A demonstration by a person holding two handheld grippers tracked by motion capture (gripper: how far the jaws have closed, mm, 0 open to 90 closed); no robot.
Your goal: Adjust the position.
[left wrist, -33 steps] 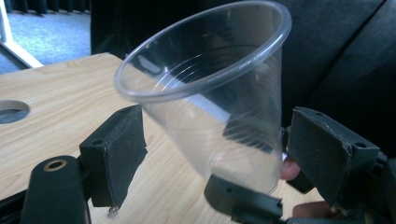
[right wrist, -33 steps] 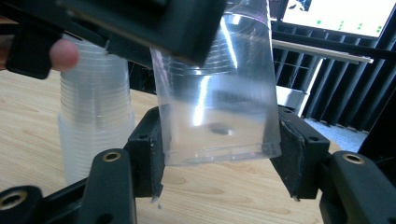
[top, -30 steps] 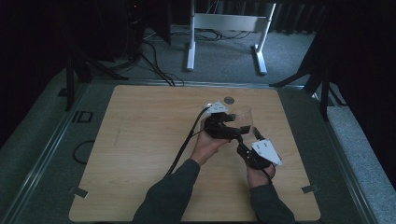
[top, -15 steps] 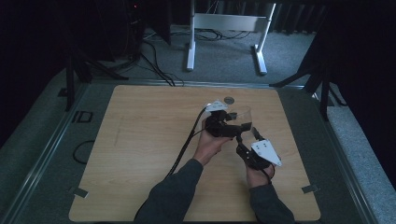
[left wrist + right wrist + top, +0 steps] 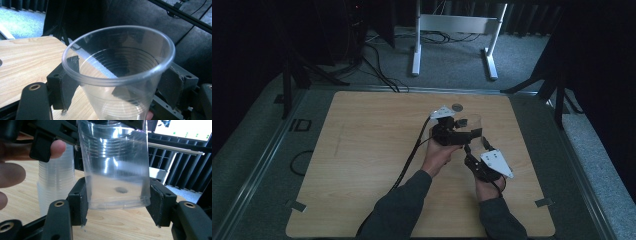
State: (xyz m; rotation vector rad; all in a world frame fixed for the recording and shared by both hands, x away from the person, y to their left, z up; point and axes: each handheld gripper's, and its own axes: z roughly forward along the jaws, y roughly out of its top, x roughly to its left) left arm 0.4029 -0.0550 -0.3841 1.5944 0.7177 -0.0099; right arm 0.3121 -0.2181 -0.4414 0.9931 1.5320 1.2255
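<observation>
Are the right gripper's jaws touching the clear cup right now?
Touching. In the right gripper view, the right gripper has both black jaws pressed against the lower wall of the clear cup, one on each side near its base, with no gap visible.

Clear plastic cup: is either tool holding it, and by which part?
Both. The left tool clamps the clear plastic cup just under its rim; the right tool grips its base.
</observation>
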